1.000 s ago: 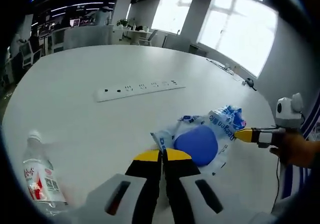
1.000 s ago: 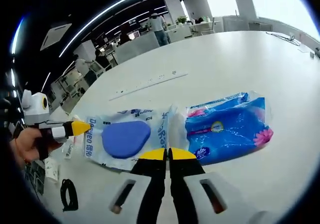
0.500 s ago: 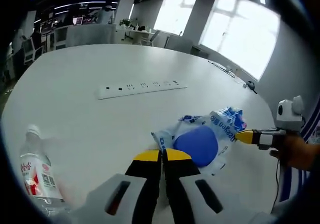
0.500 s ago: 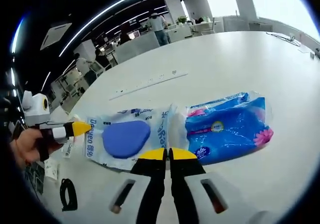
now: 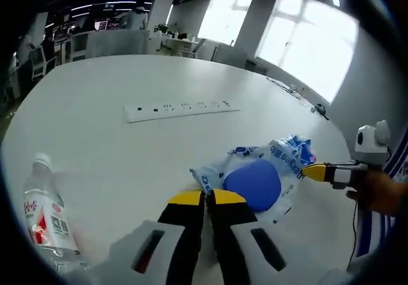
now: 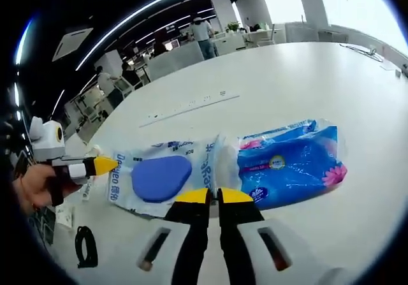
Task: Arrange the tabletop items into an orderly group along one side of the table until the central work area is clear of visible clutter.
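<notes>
Sliding the two soft packs toward one edge of the white table (image 5: 95, 100) looked like the step in hand, and doing it well depended on a low, even pull rather than a lift. The left gripper (image 5: 204, 199) had its yellow-tipped jaws pressed together at the near edge of the clear pack holding a blue oval pad (image 5: 252, 182); whether a fold of film was pinched between the tips could not be told. In the right gripper view, the right gripper (image 6: 213, 196) likewise stood with its jaws closed, tips at the seam where that pack (image 6: 162, 175) met the blue tissue pack (image 6: 290, 165), which lay touching it on the right; again, a grip on the wrapper could not be confirmed.

A clear water bottle (image 5: 46, 218) stood near the left gripper, well apart from the packs, and a white power strip (image 5: 182, 109) lay farther out toward the middle of the table. A black cable coil (image 6: 86, 247) rested near the table edge in the right gripper view.

Because the film was thin and slippery, a drag from one corner would probably twist the pack or tear it free. Both tips moving together, in the same direction and at the same pace, would likely keep the packs flat and side by side. The bottle, upright and light, would need care if the packs were swept its way.
</notes>
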### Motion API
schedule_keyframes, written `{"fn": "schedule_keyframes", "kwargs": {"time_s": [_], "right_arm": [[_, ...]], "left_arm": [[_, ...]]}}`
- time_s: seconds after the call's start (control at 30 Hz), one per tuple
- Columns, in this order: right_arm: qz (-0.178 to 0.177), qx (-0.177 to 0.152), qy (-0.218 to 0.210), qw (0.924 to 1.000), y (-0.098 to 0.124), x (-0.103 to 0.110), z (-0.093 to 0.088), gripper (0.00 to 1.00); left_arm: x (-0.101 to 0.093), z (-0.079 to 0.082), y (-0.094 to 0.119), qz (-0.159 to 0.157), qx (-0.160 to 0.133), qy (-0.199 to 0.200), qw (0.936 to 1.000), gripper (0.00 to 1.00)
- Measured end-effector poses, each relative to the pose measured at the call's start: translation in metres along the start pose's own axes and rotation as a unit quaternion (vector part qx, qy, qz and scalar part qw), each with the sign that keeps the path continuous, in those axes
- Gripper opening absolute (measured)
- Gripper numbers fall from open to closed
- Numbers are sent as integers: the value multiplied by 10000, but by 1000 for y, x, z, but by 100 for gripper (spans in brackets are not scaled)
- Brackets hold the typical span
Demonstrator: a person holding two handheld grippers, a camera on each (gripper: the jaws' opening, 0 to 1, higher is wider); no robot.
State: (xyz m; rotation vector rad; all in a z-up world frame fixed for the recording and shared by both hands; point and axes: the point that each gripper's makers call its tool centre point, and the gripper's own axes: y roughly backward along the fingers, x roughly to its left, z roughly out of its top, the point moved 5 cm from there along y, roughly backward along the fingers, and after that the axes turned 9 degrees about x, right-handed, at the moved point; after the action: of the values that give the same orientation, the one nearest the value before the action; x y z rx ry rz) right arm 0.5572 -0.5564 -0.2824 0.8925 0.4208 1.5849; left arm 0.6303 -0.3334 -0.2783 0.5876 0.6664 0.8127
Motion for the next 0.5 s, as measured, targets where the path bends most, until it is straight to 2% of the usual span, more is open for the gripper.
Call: {"fn": "schedule_keyframes", "kwargs": {"time_s": [0.5], "right_arm": [[-8, -45, 75, 10000, 3, 2, 2, 11]], "left_arm": [[3, 2, 2, 40, -88, 74, 9999, 23]]}}
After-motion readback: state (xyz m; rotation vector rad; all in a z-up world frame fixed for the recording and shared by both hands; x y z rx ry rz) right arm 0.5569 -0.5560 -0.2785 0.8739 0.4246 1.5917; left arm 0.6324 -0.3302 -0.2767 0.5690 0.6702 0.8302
